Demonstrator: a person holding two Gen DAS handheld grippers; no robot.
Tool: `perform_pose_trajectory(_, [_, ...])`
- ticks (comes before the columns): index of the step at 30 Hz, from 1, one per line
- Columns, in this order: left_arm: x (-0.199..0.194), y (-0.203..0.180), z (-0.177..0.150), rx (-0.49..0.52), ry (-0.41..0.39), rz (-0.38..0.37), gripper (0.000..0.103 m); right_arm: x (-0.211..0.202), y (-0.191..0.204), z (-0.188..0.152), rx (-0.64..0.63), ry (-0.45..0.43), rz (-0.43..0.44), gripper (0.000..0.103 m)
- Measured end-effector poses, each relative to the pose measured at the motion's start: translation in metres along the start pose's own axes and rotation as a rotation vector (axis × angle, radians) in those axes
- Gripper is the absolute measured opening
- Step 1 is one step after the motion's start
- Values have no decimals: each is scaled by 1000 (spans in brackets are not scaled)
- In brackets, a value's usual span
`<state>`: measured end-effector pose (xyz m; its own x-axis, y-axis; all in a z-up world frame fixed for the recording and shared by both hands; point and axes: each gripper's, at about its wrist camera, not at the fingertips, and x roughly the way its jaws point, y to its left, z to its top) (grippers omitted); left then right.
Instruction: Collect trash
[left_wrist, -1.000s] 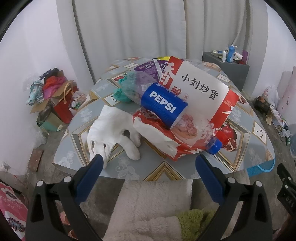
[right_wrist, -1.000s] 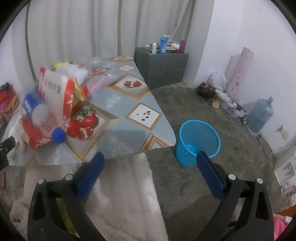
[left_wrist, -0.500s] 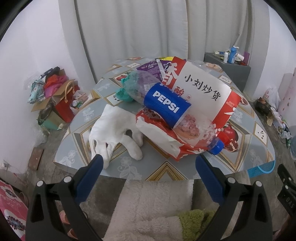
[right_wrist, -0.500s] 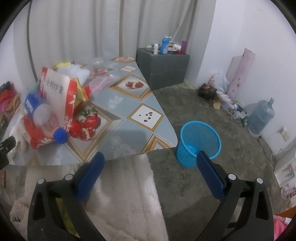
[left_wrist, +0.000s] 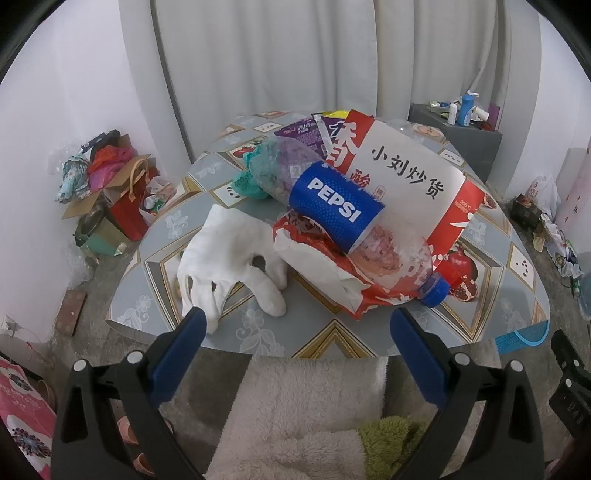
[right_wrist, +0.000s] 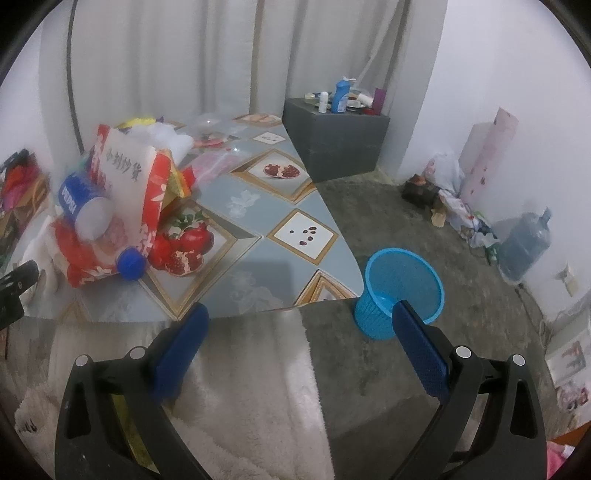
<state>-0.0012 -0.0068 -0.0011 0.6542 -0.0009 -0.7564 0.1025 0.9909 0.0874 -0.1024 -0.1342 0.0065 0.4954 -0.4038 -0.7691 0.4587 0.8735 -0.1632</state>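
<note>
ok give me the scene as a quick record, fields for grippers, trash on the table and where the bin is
left gripper: open, nothing between the fingers, short of the table's near edge
right gripper: open, holding nothing, aimed between table and bin
table: patterned top, trash piled on it
pepsi bottle: lying on its side on the red snack bags, blue cap toward the camera
red snack bags: under and behind the bottle
white glove: flat on the table, left of the bags
blue bin: on the floor beside the table, looks empty
</note>
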Motion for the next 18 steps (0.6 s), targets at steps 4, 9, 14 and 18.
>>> perform_pose_trajectory(4, [1, 0, -1, -2, 2, 2, 98, -2, 6, -1, -28, -5, 7, 95])
perform_pose_trajectory(9, [1, 2, -1, -1, 3, 7, 98, -3, 15, -2, -51, -6, 33, 95])
perform_pose_trajectory(14, [3, 10, -2, -18, 6, 21, 98, -4, 23, 0, -53, -4, 44, 95])
perform_pose_trajectory(18, [6, 19, -3, -34, 16, 26, 98, -6, 31, 0, -65, -7, 54, 95])
